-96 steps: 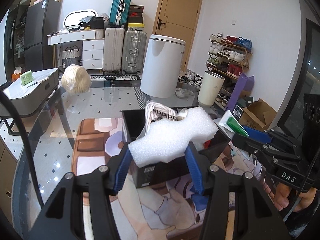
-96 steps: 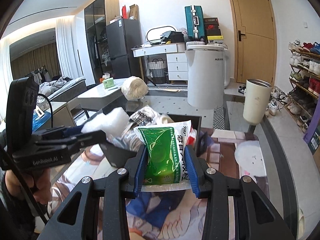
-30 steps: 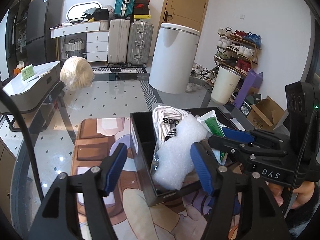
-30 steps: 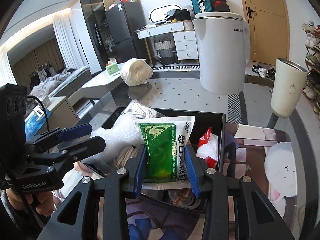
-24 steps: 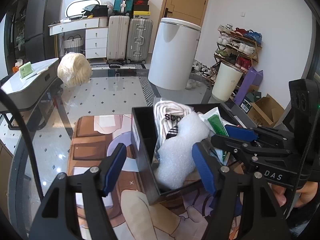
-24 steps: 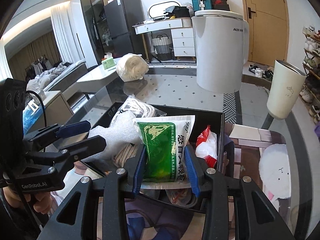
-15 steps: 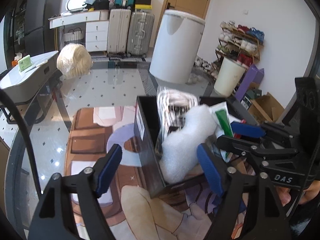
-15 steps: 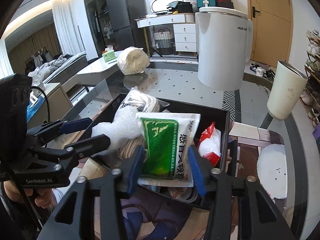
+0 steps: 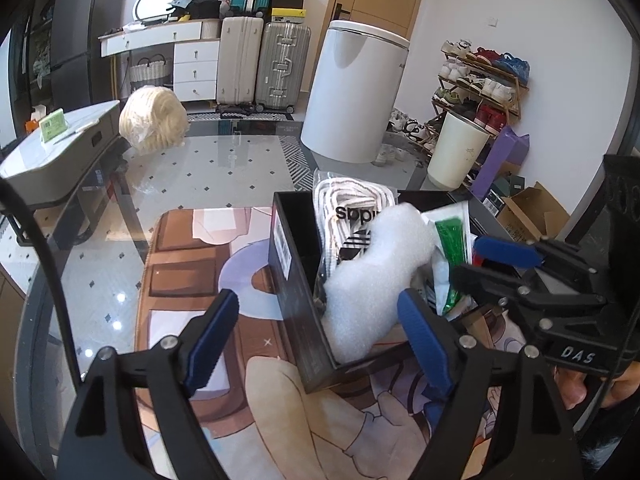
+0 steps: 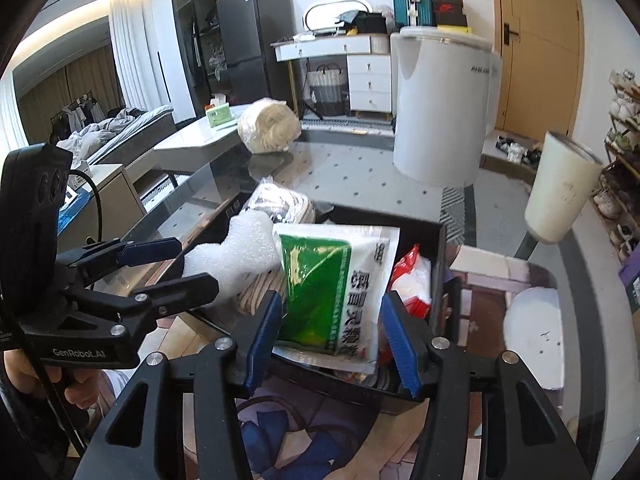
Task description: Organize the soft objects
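A black box (image 9: 288,248) (image 10: 440,264) stands on a printed mat. In it lie a white foam piece (image 9: 372,276) (image 10: 236,252), a bagged white cord bundle (image 9: 352,208), a green-and-white packet (image 10: 320,284) (image 9: 450,240) and a red-and-white pouch (image 10: 412,276). My left gripper (image 9: 318,300) (image 10: 192,264) is opening over the box's near left corner; the foam rests in the box between its jaws, free of the pads. My right gripper (image 10: 332,300) (image 9: 466,258) is opening too. The packet leans in the box between its pads, which stand just off it.
The mat (image 9: 192,264) covers a glass table. A pale yarn bundle (image 9: 154,120) sits at the table's far left. Beyond the table stand a white bin (image 9: 352,92), a cream cup-shaped basket (image 9: 456,152), a shoe rack (image 9: 480,76) and suitcases.
Both grippers carried their items over the box, then opened. The foam dropped from the left jaws into the box; the right jaws spread off the green packet, which now leans inside.
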`<action>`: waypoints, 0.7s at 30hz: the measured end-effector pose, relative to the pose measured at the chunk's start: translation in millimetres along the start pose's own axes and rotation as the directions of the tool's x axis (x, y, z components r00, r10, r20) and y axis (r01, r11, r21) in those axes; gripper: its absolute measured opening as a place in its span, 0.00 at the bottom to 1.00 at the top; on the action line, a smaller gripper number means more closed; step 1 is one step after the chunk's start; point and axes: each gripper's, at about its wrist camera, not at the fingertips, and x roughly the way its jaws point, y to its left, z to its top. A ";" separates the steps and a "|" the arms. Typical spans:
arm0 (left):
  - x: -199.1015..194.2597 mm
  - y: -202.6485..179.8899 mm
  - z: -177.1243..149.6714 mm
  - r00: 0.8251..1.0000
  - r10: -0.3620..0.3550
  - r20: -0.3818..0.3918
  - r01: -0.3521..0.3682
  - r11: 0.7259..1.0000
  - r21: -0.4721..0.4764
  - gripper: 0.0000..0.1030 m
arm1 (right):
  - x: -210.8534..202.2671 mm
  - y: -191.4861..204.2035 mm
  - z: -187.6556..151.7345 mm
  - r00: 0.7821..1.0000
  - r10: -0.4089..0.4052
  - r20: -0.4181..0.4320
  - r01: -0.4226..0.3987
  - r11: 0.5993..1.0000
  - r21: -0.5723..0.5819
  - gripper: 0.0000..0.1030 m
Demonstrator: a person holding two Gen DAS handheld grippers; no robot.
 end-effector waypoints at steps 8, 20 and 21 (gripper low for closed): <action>-19.0 -10.1 -4.7 0.998 -0.023 0.054 0.022 1.000 0.019 0.93 | -41.6 3.3 -8.5 0.991 -0.050 0.125 0.052 0.999 -0.016 0.89; -36.4 -26.6 -31.5 0.993 0.026 0.115 -0.035 0.996 0.077 1.00 | -67.7 -1.4 -40.7 0.979 -0.088 0.184 0.088 0.996 0.007 0.99; -36.4 -27.9 -33.7 0.992 0.032 0.119 -0.042 0.996 0.082 1.00 | -67.9 -1.2 -43.3 0.978 -0.089 0.188 0.089 0.996 0.006 0.99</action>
